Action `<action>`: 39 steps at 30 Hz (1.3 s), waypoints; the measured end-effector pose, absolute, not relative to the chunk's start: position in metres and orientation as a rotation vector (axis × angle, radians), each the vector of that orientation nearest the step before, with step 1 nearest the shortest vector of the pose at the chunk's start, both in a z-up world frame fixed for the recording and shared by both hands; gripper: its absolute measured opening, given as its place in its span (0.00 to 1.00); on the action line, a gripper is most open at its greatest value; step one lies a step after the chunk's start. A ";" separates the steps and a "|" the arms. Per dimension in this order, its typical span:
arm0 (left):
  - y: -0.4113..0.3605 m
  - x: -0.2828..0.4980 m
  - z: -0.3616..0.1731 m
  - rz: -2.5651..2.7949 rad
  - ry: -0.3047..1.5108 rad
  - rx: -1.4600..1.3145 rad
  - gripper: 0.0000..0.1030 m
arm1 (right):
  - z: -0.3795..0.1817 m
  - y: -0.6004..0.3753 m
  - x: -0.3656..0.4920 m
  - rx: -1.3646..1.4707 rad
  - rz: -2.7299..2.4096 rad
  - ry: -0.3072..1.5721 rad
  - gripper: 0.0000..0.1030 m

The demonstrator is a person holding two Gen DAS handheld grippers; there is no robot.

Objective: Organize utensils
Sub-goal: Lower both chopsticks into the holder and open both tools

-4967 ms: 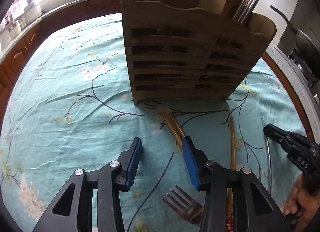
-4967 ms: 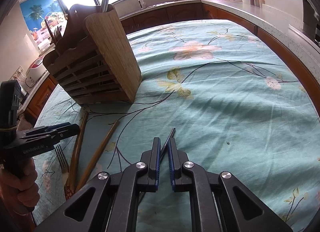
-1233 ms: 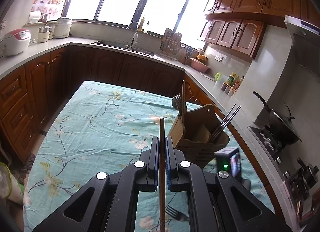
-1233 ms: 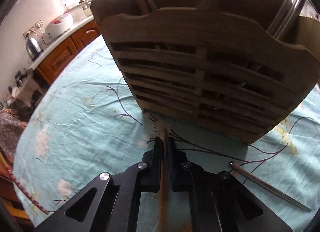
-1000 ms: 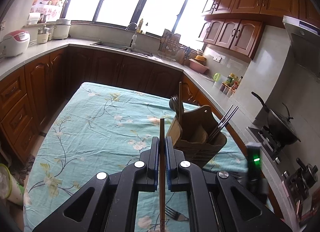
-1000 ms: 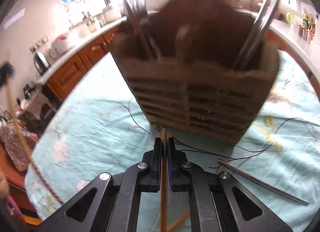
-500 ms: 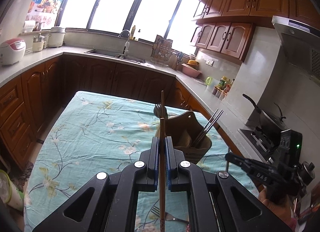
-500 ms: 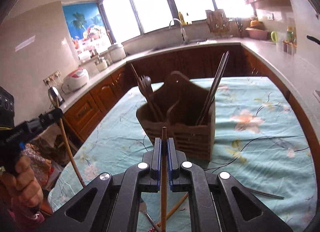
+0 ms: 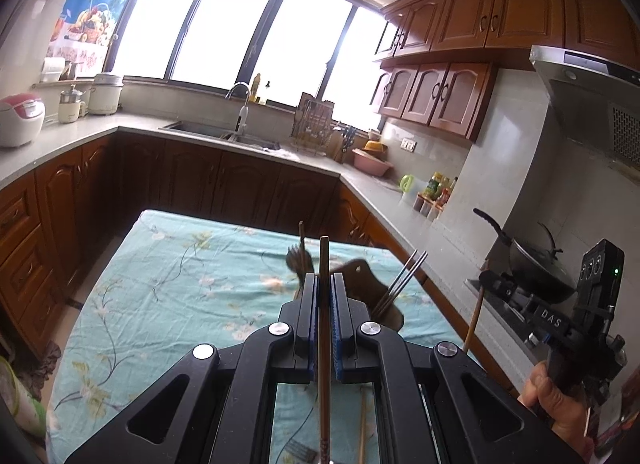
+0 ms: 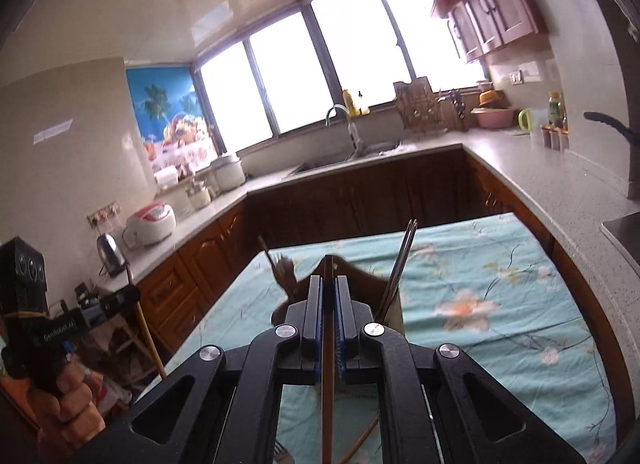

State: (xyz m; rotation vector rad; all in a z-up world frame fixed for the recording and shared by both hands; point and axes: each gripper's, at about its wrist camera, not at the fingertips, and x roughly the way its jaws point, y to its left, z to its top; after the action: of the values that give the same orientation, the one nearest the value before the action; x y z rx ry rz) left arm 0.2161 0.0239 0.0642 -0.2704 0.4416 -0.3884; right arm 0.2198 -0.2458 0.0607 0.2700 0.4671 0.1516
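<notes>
In the left wrist view my left gripper (image 9: 325,278) is shut on a wooden chopstick (image 9: 323,328) that pokes up past its fingertips. It hangs high over the table, above the wooden utensil holder (image 9: 362,274), which holds metal chopsticks (image 9: 400,284) and dark utensils. In the right wrist view my right gripper (image 10: 328,280) is shut on a second wooden chopstick (image 10: 328,364), also above the utensil holder (image 10: 370,284). Each view shows the other gripper off to the side, with its chopstick hanging below: right gripper (image 9: 486,277), left gripper (image 10: 134,293).
The table wears a teal floral cloth (image 9: 160,284). A fork (image 9: 298,453) and a loose wooden chopstick (image 9: 362,420) lie on it near me. A wok (image 9: 536,270) sits on the stove at right. Counters and dark cabinets surround the table.
Both grippers have risen with their chopsticks. The right one climbed from table level in front of the holder to high above it, and the holder now sits small and low in both views.
</notes>
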 end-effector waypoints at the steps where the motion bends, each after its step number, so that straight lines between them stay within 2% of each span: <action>1: 0.023 0.220 0.064 -0.389 0.434 -0.272 0.04 | 0.064 -0.248 0.221 0.279 0.146 0.445 0.05; 15: -0.004 0.284 0.071 -0.336 0.235 -0.290 0.04 | 0.094 -0.260 0.261 0.282 0.086 0.174 0.05; 21: -0.032 0.308 0.045 -0.316 0.151 -0.254 0.04 | 0.095 -0.259 0.285 0.233 0.059 0.110 0.05; 33: -0.077 0.353 -0.048 -0.298 0.235 -0.210 0.04 | 0.042 -0.262 0.304 0.222 0.027 0.107 0.05; 39: -0.078 0.362 -0.058 -0.294 0.276 -0.199 0.04 | 0.017 -0.265 0.301 0.234 0.017 0.141 0.05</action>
State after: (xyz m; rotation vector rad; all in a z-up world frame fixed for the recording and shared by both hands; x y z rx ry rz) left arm 0.3621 -0.0781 -0.0580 -0.1989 0.2760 -0.2942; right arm 0.3006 -0.2646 0.0166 0.2340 0.1412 0.0166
